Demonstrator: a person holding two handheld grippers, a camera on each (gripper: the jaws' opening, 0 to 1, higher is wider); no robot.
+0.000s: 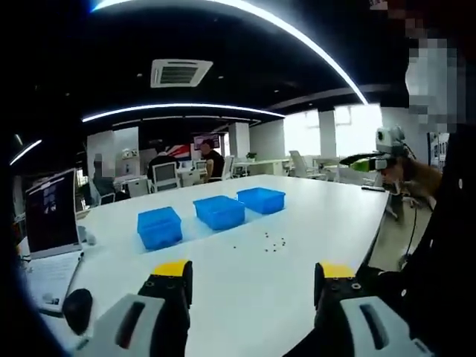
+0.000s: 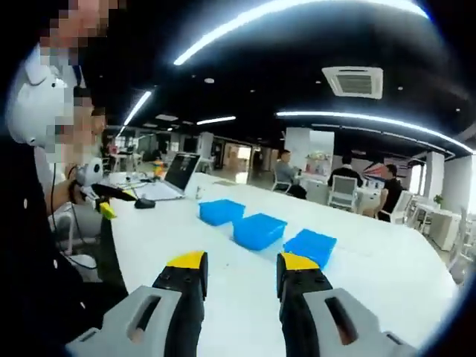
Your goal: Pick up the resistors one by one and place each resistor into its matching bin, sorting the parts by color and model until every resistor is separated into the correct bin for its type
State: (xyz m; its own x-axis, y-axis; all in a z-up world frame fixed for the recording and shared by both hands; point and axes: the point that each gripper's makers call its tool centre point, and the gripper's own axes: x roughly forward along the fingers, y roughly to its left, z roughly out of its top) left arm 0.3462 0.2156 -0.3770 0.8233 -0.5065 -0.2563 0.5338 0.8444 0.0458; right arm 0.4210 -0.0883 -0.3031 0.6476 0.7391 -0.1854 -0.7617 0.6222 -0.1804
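Pre-pick, nothing grasped. Left gripper jaws wide apart, empty, lower frame. Right gripper jaws apart, empty, bottom centre. Resistors scattered mid-frame on white table, near three blue bins. Next, likely: descend over one resistor, close jaws.

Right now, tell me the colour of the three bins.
Blue bins, clearest in the left gripper view.
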